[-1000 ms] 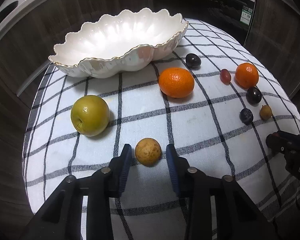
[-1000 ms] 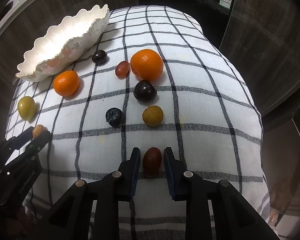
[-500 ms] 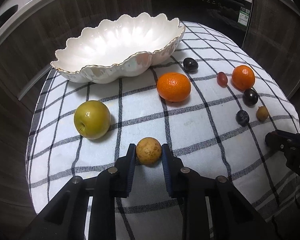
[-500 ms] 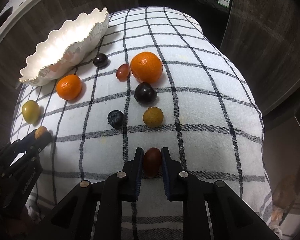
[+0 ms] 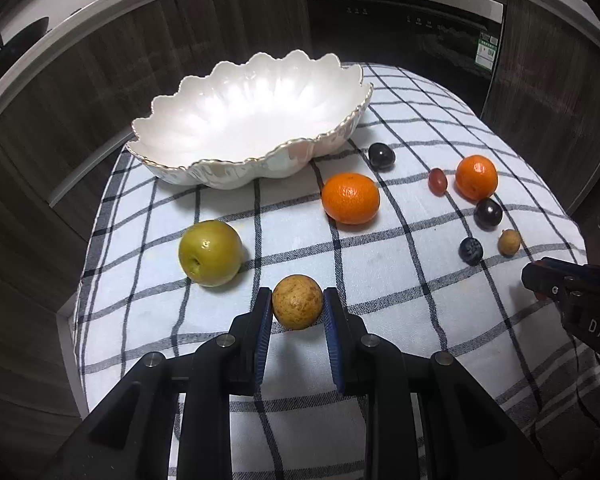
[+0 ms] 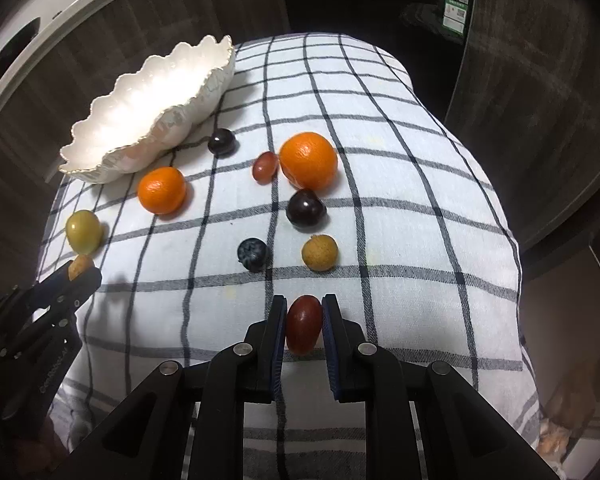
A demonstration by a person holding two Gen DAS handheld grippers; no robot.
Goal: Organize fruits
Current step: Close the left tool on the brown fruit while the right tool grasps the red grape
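Note:
My left gripper is shut on a tan round fruit and holds it just above the checked cloth. My right gripper is shut on a dark red oval fruit near the cloth's front edge. An empty white scalloped bowl stands at the back left, and it also shows in the right wrist view. On the cloth lie a green apple, two oranges, dark plums, a red grape, a blueberry and a small tan fruit.
The cloth covers a small table ringed by dark wood cabinets; an appliance front stands behind. The cloth's edges drop off on the left and right. The right gripper shows in the left wrist view.
Both grippers closed on their fruits, the left on the tan fruit and the right on the dark red one. Both have risen a little, with the scene looking farther away.

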